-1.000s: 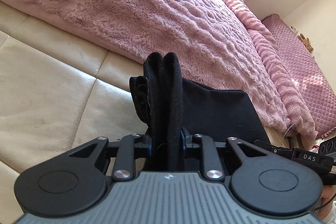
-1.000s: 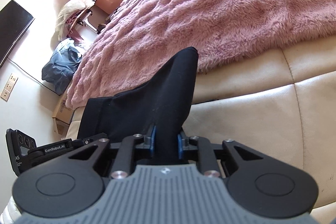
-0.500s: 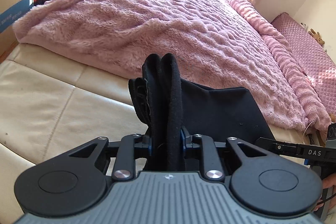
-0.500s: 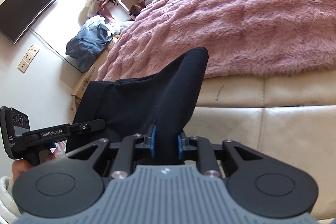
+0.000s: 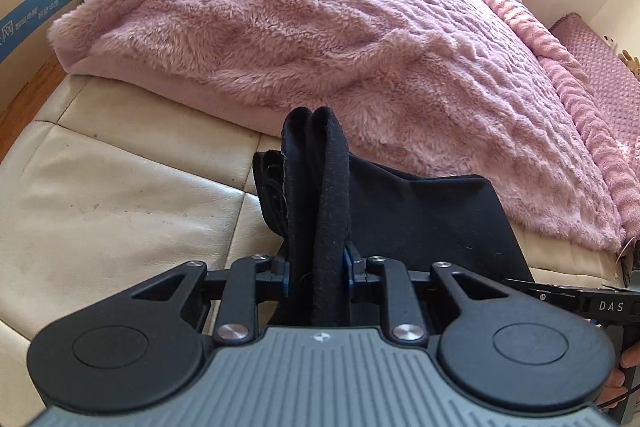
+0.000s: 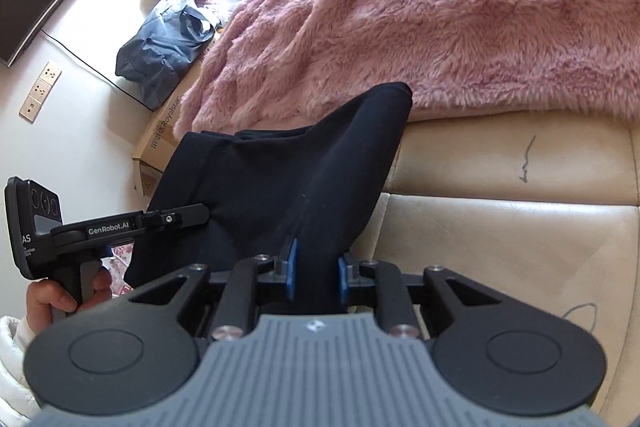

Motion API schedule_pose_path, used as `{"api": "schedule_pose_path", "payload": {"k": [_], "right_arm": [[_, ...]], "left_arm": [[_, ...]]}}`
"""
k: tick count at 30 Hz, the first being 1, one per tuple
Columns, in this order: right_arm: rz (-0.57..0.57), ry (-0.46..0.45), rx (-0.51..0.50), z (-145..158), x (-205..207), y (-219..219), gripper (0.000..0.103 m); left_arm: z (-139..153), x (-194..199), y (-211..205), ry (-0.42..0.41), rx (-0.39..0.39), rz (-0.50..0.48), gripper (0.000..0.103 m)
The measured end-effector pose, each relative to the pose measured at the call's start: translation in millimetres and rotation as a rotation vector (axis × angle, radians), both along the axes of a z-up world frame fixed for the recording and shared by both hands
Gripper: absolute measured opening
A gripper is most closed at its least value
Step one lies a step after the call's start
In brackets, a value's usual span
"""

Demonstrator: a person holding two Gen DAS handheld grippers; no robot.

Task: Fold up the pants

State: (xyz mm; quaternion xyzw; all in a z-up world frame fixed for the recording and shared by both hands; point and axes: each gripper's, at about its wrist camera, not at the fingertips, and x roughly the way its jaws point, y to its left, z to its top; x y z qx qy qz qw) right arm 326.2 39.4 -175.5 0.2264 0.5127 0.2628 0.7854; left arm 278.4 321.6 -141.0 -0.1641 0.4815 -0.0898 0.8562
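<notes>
Pants (image 5: pixel 420 223), black and already doubled into several layers, hang between our two grippers above the cream leather mattress (image 5: pixel 120 211), near the edge of the pink fleece blanket (image 5: pixel 320 39). Our left gripper (image 5: pixel 318 269) has its jaws narrowed onto a thick bunch of stacked hems or waistband edges; our right gripper (image 6: pixel 312 269) is pinched on a thinner fold whose tip stands up past the blue pads (image 6: pixel 291 267). We judge both ends are held up so the cloth stays taut and level between them, ready to be laid flat or folded again on the bare leather and not on the fleece.

Much stays out of sight: the lower run of the pants drops behind each gripper body, so we cannot tell whether any of it touches the mattress. Which end is waist and which is leg is hard to make out in the dark fabric.
</notes>
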Motion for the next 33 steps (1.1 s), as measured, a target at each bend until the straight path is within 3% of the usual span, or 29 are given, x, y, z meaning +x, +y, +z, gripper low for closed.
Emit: {"api": "schedule_pose_path", "payload": {"k": [9, 14, 16, 18, 21, 22, 23, 25, 26, 29, 33], "right_arm": [[0.002, 0.052, -0.039, -41, 14, -1, 0.015], [0.004, 0.062, -0.077, -52, 17, 2, 0.016], [0.014, 0.064, -0.088, -49, 19, 3, 0.019], [0.022, 0.041, -0.121, -41, 19, 2, 0.03], [0.026, -0.079, -0.172, -17, 15, -3, 0.031], [0.025, -0.13, -0.196, -9, 16, -2, 0.031], [0.026, -0.165, -0.219, -3, 19, 0, 0.03], [0.035, -0.206, -0.243, 1, 30, 8, 0.016], [0.041, -0.209, -0.245, 0, 39, 13, 0.01], [0.033, -0.206, -0.257, -6, 62, 20, 0.008], [0.024, -0.177, -0.299, -25, 85, 26, 0.0]], "left_arm": [[-38, 9, 12, 0.013, -0.037, 0.001, 0.029], [-43, 9, 15, 0.011, -0.005, 0.003, 0.063], [-40, 7, 20, 0.015, 0.002, 0.02, 0.069], [-29, 3, 25, -0.023, 0.02, 0.043, 0.064], [-6, -2, 30, -0.115, 0.063, 0.067, 0.059], [1, 0, 30, -0.141, 0.067, 0.067, 0.047], [6, 3, 29, -0.157, 0.062, 0.066, 0.033], [12, 11, 22, -0.181, 0.039, 0.042, 0.021], [11, 14, 15, -0.189, 0.042, 0.026, 0.02], [-4, 25, -5, -0.185, 0.108, 0.003, 0.012], [-29, 34, -3, -0.163, 0.095, 0.067, 0.009]]}}
